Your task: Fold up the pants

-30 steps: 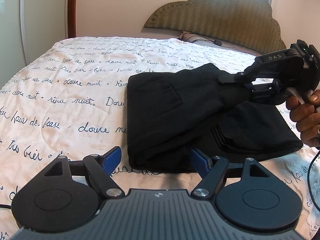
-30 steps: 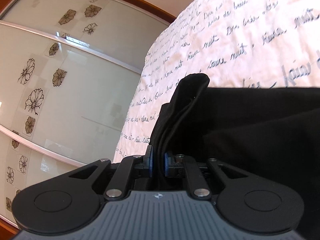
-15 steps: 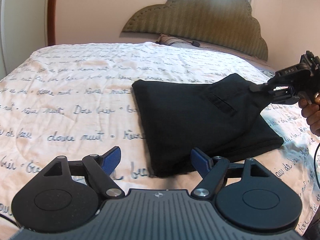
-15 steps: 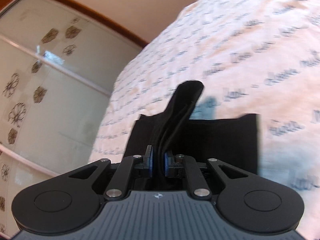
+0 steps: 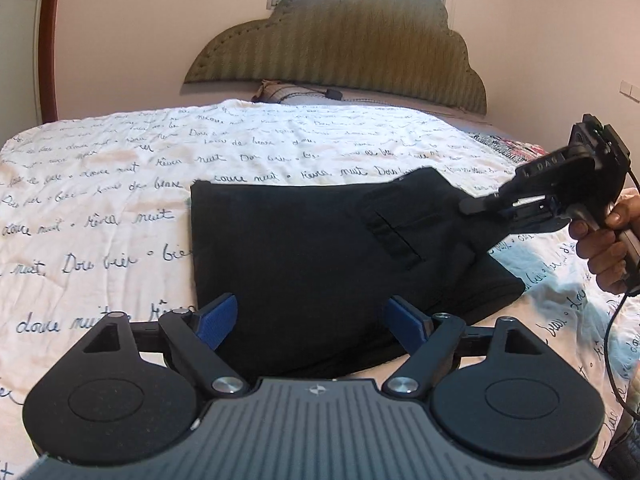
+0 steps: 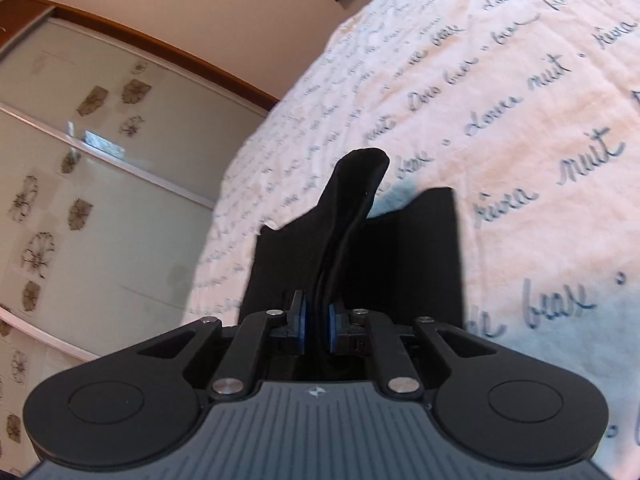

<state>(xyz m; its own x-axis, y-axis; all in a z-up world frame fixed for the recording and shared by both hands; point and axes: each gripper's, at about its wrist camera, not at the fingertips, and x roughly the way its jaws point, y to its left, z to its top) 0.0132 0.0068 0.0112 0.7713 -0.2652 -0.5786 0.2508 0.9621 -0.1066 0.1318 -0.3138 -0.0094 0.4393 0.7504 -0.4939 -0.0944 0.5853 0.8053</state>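
Right now the right gripper [image 6: 316,322] is clamped narrow on a bunched corner of the black pants [image 5: 320,248], blue pads pinching cloth that sticks up past the tips. In the left wrist view it lifts that corner off the right side of the folded stack, w/ a hand [image 5: 608,248] on the grip. Left gripper [image 5: 310,322] has its jaws opening wide, nothing between them; it hovers at the near edge of the stack.

Judged step: last fold-over or straightening. Next move prob needs the raised corner laid flat & let go w/o dragging the layers.

Pants sit mid-bed on the script-print bedspread [image 5: 100,208]. Plenty of bare cover left & toward the headboard [image 5: 340,40]; bed edge is near on the right.
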